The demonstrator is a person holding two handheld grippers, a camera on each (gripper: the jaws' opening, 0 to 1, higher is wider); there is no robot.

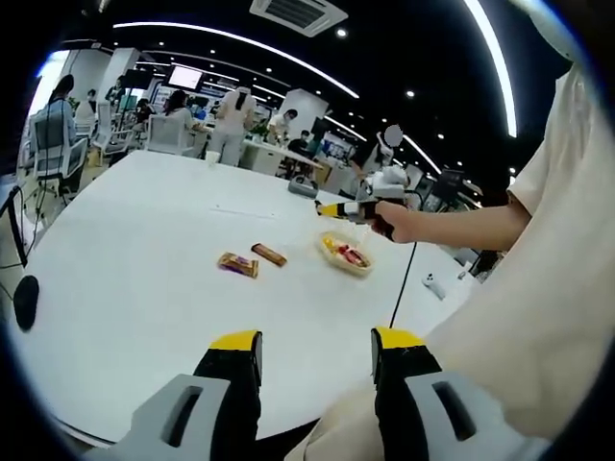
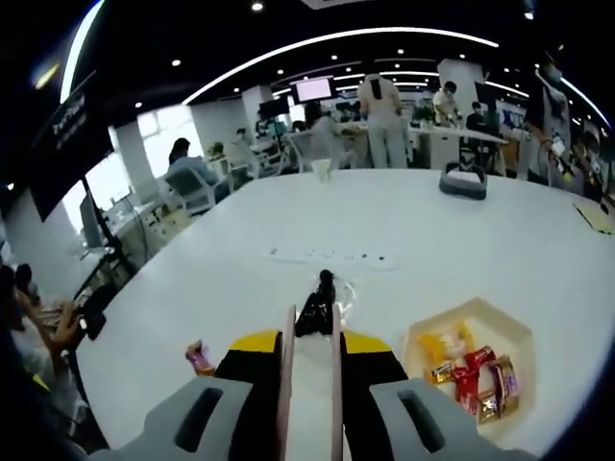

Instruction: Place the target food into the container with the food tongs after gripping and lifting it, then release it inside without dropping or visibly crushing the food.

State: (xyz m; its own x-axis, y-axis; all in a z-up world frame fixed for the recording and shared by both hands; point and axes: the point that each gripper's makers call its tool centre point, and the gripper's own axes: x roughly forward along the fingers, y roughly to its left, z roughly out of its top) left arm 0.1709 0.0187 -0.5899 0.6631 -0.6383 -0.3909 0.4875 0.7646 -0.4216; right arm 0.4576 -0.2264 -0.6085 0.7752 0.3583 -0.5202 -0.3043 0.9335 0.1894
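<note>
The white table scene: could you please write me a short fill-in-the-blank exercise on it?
1. The right gripper is shut on the food ____.
2. In the left gripper view, ____ wrapped snack bars lie on the table outside the container.
3. The left gripper is ____ and holds nothing.
Missing words: tongs; two; open.

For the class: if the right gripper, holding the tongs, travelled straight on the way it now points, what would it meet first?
Probably only the bare white table. The right gripper holds the tongs, which point across open tabletop; the container lies off to one side. Depth is unclear.
</note>
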